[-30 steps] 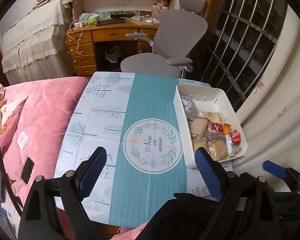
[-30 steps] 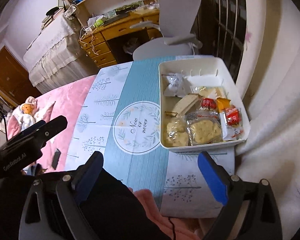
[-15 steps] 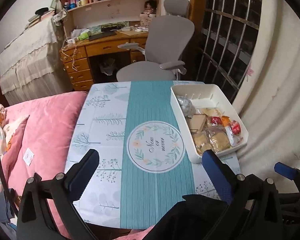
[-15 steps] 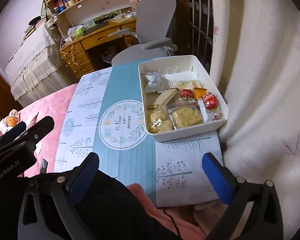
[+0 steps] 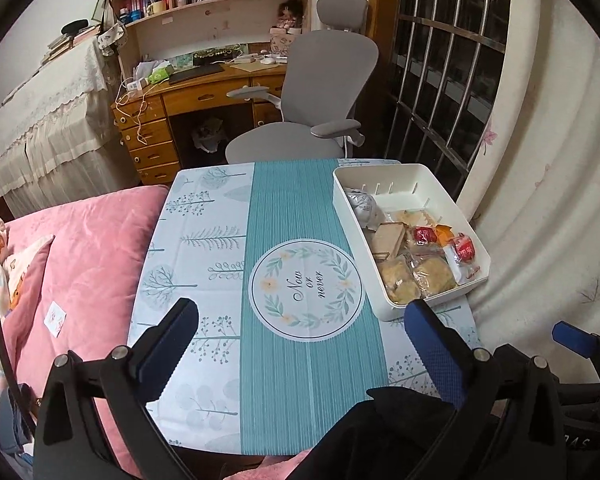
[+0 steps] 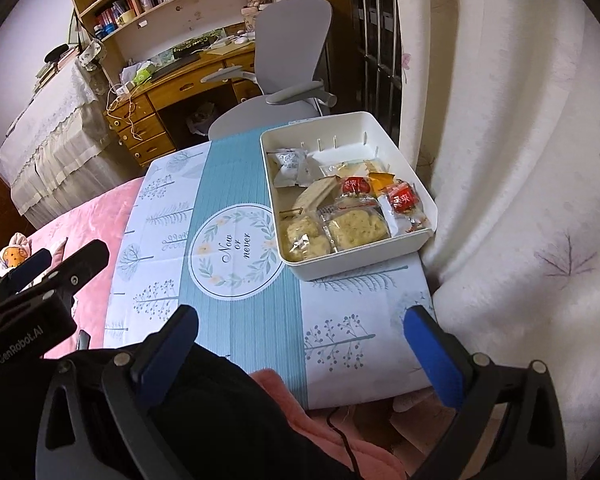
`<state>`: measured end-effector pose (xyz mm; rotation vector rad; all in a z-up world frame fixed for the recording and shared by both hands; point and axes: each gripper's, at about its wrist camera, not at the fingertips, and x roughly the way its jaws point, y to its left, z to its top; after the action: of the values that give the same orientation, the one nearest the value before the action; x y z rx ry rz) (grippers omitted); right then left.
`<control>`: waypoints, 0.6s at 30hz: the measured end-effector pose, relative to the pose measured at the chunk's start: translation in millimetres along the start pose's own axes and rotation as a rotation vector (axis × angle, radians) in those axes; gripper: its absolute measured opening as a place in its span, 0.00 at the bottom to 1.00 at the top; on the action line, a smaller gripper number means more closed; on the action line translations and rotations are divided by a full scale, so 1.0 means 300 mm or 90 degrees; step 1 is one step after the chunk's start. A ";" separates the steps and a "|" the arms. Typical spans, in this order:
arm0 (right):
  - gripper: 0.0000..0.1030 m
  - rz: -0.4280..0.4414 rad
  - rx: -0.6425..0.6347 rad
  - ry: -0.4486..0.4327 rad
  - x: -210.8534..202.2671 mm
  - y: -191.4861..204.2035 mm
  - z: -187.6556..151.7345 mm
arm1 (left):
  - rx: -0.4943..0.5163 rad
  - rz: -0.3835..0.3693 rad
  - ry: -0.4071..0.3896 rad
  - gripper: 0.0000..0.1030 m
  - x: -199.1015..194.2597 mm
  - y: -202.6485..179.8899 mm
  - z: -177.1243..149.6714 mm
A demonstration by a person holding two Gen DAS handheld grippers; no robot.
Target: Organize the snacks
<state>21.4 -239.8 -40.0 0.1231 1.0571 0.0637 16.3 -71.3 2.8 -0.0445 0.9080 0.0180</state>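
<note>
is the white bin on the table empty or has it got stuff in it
Partly full. The white bin holds wrapped snacks: two pale cookie packs at its near end, red-wrapped sweets, a white packet. Its far right corner shows bare floor.

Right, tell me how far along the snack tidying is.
Done: the snacks all sit inside the white bin at the table's right edge; none lie on the tablecloth. In hand: nothing. The left gripper and right gripper have just opened wide and hold nothing. Left: the packets look jumbled, so any sorting appears undone.
</note>
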 end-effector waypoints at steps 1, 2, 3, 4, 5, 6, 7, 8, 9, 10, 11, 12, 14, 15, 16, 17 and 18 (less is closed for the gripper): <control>1.00 0.000 0.000 0.001 0.001 0.000 0.000 | -0.001 0.000 0.001 0.99 0.001 -0.001 -0.001; 1.00 0.000 0.000 0.002 0.002 -0.002 0.002 | -0.001 0.001 0.002 0.99 0.002 -0.002 -0.001; 1.00 0.000 0.000 0.002 0.002 0.000 0.002 | -0.002 0.001 0.003 0.99 0.003 -0.002 0.000; 1.00 0.000 -0.001 0.004 0.006 -0.001 0.004 | -0.003 0.001 0.004 0.99 0.005 -0.002 0.001; 1.00 0.000 -0.001 0.005 0.010 -0.002 0.005 | -0.005 0.002 0.005 0.99 0.008 -0.001 0.001; 1.00 0.001 -0.003 0.006 0.013 -0.003 0.007 | -0.006 0.002 0.006 0.99 0.010 -0.001 0.001; 1.00 0.002 -0.004 0.007 0.017 -0.005 0.010 | -0.008 0.004 0.009 0.99 0.016 -0.001 -0.001; 1.00 0.002 -0.005 0.008 0.021 -0.006 0.013 | -0.009 0.004 0.012 0.99 0.019 0.000 -0.003; 1.00 0.001 -0.008 0.009 0.027 -0.005 0.016 | -0.012 0.004 0.017 0.99 0.024 0.002 -0.005; 1.00 0.001 -0.012 0.012 0.032 -0.003 0.019 | -0.015 0.006 0.019 0.99 0.026 0.006 -0.005; 1.00 0.002 -0.015 0.015 0.037 -0.003 0.024 | -0.019 0.009 0.020 0.99 0.028 0.010 -0.005; 1.00 0.004 -0.018 0.016 0.040 -0.001 0.026 | -0.023 0.012 0.020 0.99 0.029 0.014 -0.005; 1.00 0.007 -0.025 0.020 0.048 0.001 0.032 | -0.029 0.018 0.024 0.99 0.035 0.021 -0.005; 1.00 0.008 -0.028 0.024 0.053 0.003 0.035 | -0.031 0.020 0.025 0.99 0.036 0.023 -0.006; 1.00 0.010 -0.031 0.026 0.056 0.006 0.037 | -0.034 0.023 0.027 0.99 0.038 0.025 -0.006; 1.00 0.012 -0.033 0.028 0.060 0.007 0.042 | -0.036 0.025 0.028 0.99 0.040 0.027 -0.006; 1.00 0.013 -0.036 0.030 0.063 0.008 0.044 | -0.038 0.027 0.030 0.99 0.042 0.029 -0.006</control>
<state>42.1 -236.2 -49.7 0.0820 1.1006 0.1157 22.2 -62.6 -8.5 -0.0813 0.9557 0.0844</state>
